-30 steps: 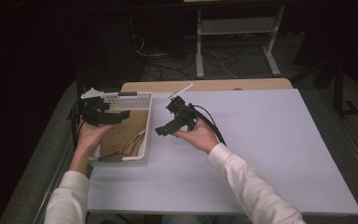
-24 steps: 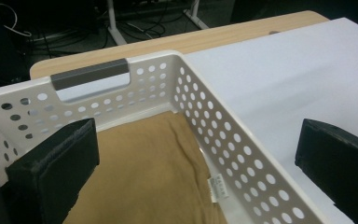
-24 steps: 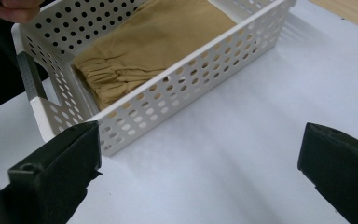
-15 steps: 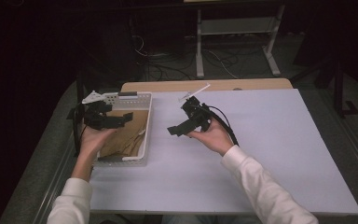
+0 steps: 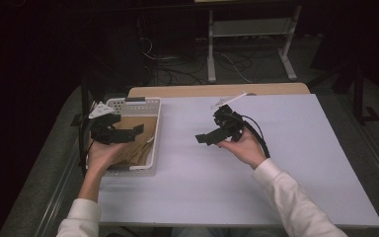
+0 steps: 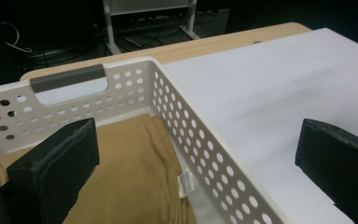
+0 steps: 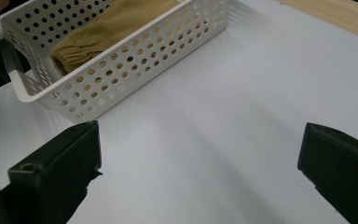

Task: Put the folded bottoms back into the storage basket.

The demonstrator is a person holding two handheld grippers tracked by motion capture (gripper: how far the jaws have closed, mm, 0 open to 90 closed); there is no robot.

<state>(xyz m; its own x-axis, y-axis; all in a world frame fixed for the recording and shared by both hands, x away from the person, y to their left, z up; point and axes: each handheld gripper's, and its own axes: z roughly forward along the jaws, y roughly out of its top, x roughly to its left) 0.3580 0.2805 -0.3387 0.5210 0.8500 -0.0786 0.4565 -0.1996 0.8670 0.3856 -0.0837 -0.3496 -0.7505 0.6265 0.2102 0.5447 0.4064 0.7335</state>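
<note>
A soft tan folded cloth lies inside the white perforated plastic basket at the left of the smooth white worktop. The left gripper hovers over the basket and the right gripper over bare worktop nearby, both with padded black fingers spread wide and holding nothing.

A white table carries a perforated basket.

A white plastic basket with round holes in its walls and a grey handle stands on the left side of the white counter. Inside it lies a folded tan cloth, flat on the bottom, with a small white label at its edge.
</note>
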